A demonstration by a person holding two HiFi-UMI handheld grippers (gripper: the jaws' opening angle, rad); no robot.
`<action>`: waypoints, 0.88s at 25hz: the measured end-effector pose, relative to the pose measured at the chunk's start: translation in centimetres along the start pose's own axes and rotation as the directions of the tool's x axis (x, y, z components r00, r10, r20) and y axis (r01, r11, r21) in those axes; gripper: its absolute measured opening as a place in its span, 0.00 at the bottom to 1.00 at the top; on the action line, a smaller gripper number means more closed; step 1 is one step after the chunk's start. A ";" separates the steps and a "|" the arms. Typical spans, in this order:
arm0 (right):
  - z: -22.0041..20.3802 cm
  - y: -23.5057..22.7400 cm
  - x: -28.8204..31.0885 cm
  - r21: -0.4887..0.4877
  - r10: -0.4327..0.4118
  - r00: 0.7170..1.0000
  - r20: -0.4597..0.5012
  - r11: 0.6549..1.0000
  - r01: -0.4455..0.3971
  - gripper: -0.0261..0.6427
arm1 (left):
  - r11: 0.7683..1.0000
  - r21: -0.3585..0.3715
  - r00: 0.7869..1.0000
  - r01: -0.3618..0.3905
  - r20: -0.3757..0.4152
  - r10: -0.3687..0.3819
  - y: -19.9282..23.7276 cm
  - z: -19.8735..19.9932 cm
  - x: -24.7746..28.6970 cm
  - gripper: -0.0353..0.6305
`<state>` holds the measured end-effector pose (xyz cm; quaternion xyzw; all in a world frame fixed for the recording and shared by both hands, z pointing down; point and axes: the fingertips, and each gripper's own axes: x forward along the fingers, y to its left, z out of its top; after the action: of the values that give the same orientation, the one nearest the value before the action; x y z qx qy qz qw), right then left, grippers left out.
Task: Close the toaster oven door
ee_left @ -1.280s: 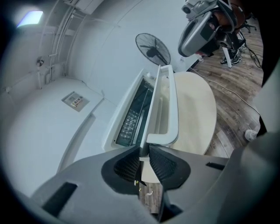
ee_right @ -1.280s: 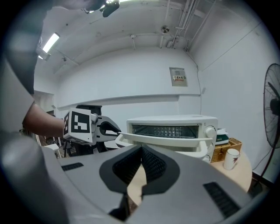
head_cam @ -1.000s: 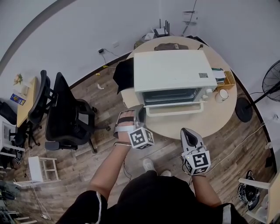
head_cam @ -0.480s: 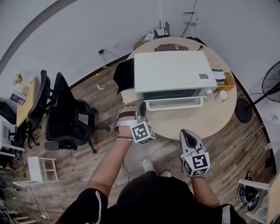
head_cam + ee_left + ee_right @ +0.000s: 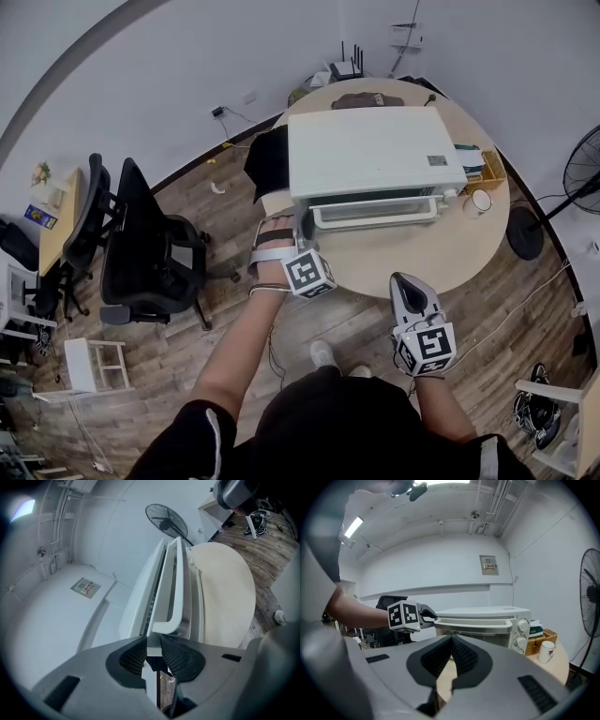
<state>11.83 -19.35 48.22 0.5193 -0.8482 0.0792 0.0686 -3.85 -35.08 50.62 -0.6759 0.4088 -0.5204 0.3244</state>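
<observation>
The white toaster oven (image 5: 375, 150) stands on a round wooden table (image 5: 412, 267). Its glass door (image 5: 373, 208) is swung up almost flush with the front. My left gripper (image 5: 302, 236) is at the left end of the door handle (image 5: 375, 222). In the left gripper view that handle (image 5: 176, 583) runs away from me, and its end sits between the pads of the left gripper (image 5: 153, 648), whose jaws are opening. My right gripper (image 5: 410, 281) hangs off the table's near edge, shut and empty. In the right gripper view, the right gripper (image 5: 451, 641) faces the oven (image 5: 487, 620).
A white mug (image 5: 479, 202) and a small basket (image 5: 492, 173) sit to the right of the oven. Black office chairs (image 5: 141, 244) stand to the left. A floor fan (image 5: 581, 178) is at the right, and a dark bag (image 5: 267, 159) hangs left of the oven.
The oven door has swung up from about half open to nearly closed. My left gripper rose and moved forward with the handle. The right gripper stayed put.
</observation>
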 end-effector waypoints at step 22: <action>-1.0 -0.2 -1.0 -0.006 -0.023 0.999 -0.025 1.000 0.023 0.03 | 0.979 -0.179 0.994 -0.097 0.042 0.106 1.7 -0.4 -0.9 0.23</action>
<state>12.45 -18.40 48.98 0.5279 -0.8413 0.0824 0.0817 -4.69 -35.10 48.87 -0.6933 0.4788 -0.4476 0.2996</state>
